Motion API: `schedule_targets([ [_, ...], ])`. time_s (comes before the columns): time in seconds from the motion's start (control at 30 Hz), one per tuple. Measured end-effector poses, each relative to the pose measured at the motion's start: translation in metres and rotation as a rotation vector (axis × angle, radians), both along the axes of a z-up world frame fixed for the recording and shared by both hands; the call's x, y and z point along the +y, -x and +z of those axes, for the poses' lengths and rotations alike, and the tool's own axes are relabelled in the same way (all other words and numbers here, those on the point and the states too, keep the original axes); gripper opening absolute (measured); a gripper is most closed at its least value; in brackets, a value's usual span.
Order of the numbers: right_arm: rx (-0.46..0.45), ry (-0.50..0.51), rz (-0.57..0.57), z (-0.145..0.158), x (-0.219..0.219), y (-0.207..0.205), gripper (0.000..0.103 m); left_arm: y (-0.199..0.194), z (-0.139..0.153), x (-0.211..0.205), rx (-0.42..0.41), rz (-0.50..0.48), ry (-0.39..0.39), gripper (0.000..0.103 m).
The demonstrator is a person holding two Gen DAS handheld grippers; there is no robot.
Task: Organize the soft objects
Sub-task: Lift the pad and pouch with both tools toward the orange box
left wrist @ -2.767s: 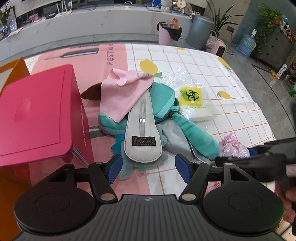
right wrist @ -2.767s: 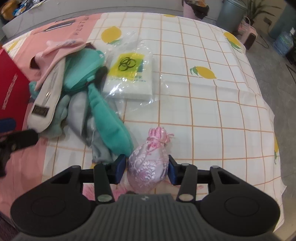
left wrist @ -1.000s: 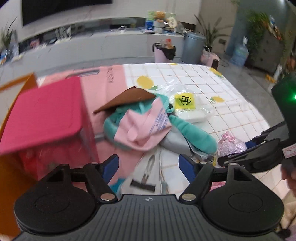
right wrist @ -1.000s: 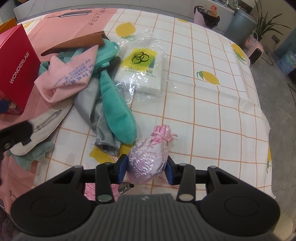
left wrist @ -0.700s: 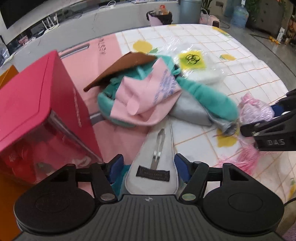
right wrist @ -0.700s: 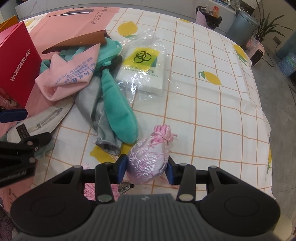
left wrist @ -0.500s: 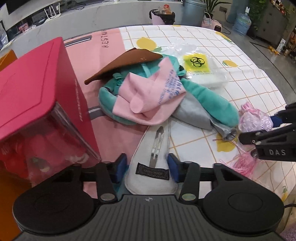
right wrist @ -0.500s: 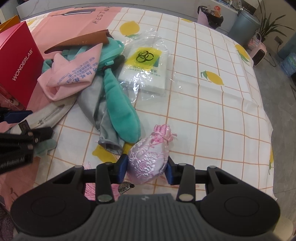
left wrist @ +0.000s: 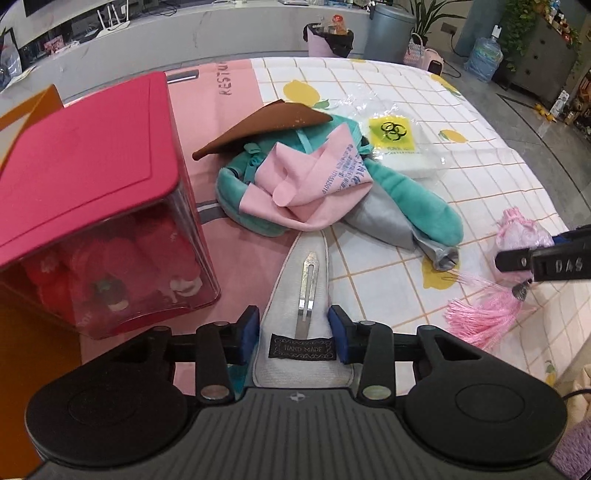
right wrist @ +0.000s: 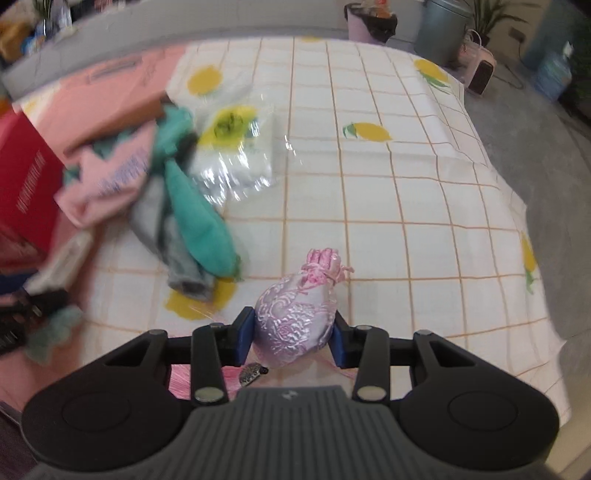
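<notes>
Left jaws just closed onto grey pouch point(left wrist: 301, 295); right jaws clamp pink sachet point(right wrist: 295, 317).

Grey felt pouch point(left wrist: 301, 295) and pink satin sachet point(right wrist: 295, 319), each clamped.

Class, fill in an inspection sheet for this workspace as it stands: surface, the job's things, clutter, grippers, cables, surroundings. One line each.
Surface: tablecloth with orange grid and lemon print, pink at the left.
Job's things: grey felt case labelled HAND MADE; pink satin pouch with tassel; a heap of teal plush, pink cloth and grey cloth.
Clutter: red-lidded clear box at the left; plastic bag with yellow label; brown felt piece on the heap.
Grippers: left gripper has just been closing, pads on the felt case; right gripper is shut on the pouch.
Cables: nothing seen on the table.
Surroundings: grey bin, potted plant, water bottle.
</notes>
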State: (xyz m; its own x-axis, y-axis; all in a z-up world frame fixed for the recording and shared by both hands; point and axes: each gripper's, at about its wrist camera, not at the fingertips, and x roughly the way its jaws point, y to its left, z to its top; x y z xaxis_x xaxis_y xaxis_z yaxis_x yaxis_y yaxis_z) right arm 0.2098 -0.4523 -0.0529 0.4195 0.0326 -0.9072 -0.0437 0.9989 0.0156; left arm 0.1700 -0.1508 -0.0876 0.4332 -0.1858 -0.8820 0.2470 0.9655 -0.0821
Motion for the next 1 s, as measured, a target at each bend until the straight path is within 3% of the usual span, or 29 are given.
schedule_targets([
  [0.07,-0.028,-0.027,-0.006,0.009,0.001,0.004,0.041,0.004,0.005,0.000,-0.004,-0.006,0.005,0.046],
  [0.23,-0.077,0.051,-0.016,0.028,0.010,0.011,0.041,0.016,0.023,0.003,-0.040,-0.024,0.006,0.046],
  [0.57,-0.141,0.068,-0.015,0.066,0.030,0.027,0.041,0.042,0.072,0.017,-0.157,-0.051,-0.035,0.046],
  [0.73,-0.180,0.129,0.054,0.095,0.063,0.036,0.041,0.045,0.090,0.031,-0.157,-0.045,-0.032,0.044],
  [1.0,-0.279,0.168,0.147,0.151,0.128,0.047,0.041,0.063,0.138,0.072,-0.237,-0.010,-0.011,0.044],
])
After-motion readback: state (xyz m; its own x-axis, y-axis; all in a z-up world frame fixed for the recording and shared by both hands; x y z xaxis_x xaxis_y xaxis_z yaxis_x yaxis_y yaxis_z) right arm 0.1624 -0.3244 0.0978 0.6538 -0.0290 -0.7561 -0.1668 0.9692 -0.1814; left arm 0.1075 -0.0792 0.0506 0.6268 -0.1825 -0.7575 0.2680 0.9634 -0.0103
